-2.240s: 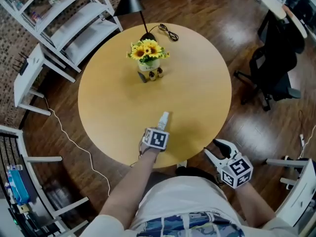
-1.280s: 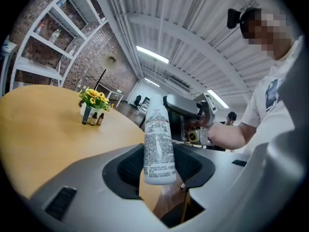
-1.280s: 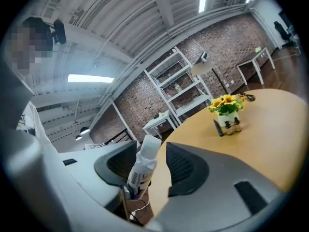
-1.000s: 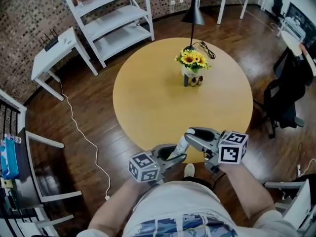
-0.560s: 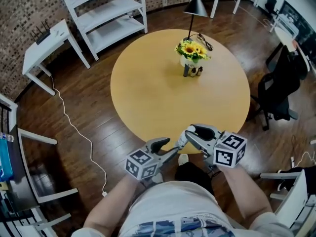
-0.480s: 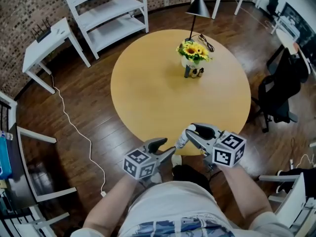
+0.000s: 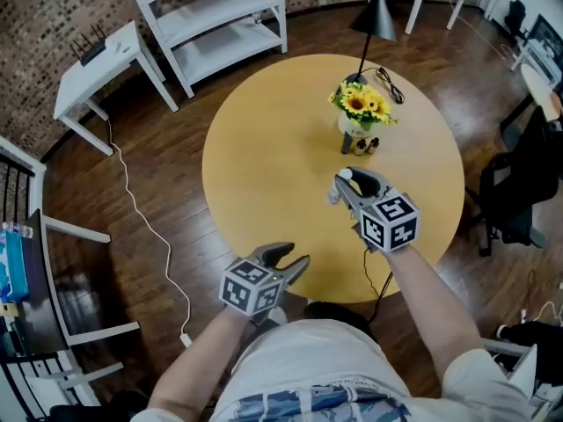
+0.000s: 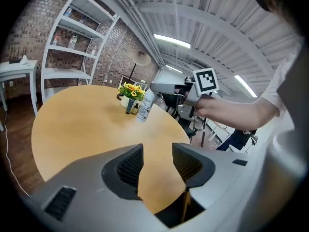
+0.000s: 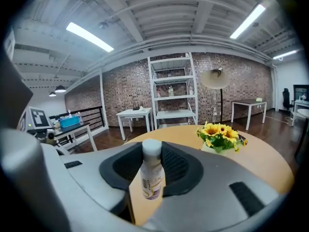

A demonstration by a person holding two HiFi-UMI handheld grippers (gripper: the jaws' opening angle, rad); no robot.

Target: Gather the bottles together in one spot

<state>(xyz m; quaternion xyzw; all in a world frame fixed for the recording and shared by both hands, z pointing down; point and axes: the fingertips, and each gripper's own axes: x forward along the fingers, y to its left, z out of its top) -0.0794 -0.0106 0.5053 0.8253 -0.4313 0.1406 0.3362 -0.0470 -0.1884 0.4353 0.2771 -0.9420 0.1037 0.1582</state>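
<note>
**A:** Where was the left gripper [image 7: 295, 258]?

**B:** At the near edge of the table [image 7: 255, 156]. Its jaws stood apart, and its own view showed only bare tabletop between them.

**A:** And the right gripper [image 7: 345, 181]?

**B:** Further out, over the table's right half. It was clamped on the bottle [image 9: 151, 175], a white one with a white cap. In the right gripper view both pads pressed its sides and the cap rose above them. The left gripper view showed the bottle tilted over the tabletop. I couldn't tell whether its base touched the wood.

**A:** How did it lie relative to the others?

**B:** The small bottles [image 7: 356, 143] stood on the table at the foot of the pot [image 7: 353, 127] of sunflowers. The held bottle was near them, on the person's side, but apart from them.
</note>
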